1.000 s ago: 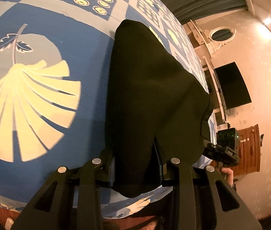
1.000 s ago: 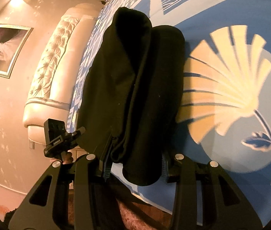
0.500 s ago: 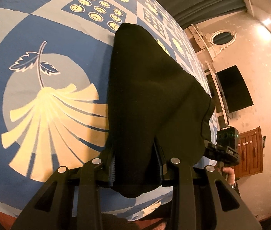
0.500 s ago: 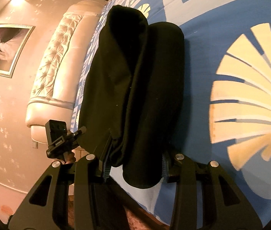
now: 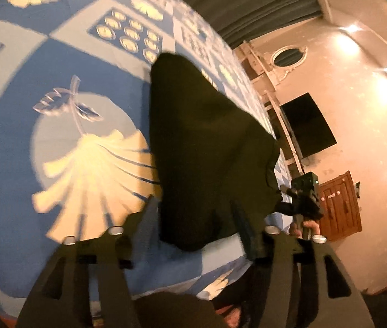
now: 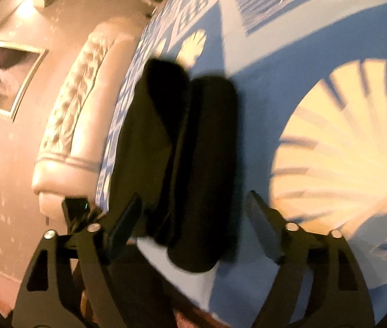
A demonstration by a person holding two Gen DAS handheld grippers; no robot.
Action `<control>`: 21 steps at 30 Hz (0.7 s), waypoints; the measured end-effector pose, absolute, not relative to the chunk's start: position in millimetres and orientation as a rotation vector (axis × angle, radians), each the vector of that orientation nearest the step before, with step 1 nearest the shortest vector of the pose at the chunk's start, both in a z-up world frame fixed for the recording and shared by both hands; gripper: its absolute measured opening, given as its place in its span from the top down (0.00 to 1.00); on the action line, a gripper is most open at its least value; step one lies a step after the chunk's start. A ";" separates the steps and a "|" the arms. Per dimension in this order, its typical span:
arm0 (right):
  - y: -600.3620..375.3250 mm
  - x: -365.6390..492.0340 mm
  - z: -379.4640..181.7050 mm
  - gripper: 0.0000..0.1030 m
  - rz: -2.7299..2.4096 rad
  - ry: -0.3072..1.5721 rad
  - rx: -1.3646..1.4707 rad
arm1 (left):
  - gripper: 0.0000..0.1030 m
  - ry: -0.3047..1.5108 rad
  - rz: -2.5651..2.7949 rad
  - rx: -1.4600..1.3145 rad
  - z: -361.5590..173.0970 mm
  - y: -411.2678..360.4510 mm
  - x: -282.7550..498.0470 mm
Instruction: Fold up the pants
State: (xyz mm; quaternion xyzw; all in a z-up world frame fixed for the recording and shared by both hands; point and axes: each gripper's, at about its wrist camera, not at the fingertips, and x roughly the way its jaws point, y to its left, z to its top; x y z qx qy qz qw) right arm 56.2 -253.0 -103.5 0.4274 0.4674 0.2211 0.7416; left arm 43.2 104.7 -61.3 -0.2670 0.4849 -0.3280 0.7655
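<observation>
Lying between each spread gripper (image 5: 193, 213) (image 6: 193, 210), pants (image 5: 207, 150) rest on bedspread (image 5: 15, 136).

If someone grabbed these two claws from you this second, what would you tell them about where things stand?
Left claw: open, astride the near end of the pants.
Right claw: open, astride the same near end; nothing held.
Pants: black, lying folded in a long bundle on the bed, near end at its edge.
Done: the lengthwise fold, judging by the layers.
Left: probably folding the bundle across, then tidying.
</observation>
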 end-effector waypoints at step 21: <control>-246.2 164.3 -114.2 0.11 0.536 0.937 1.008 | 0.34 1.061 -0.661 -0.611 -85.1 66.7 196.9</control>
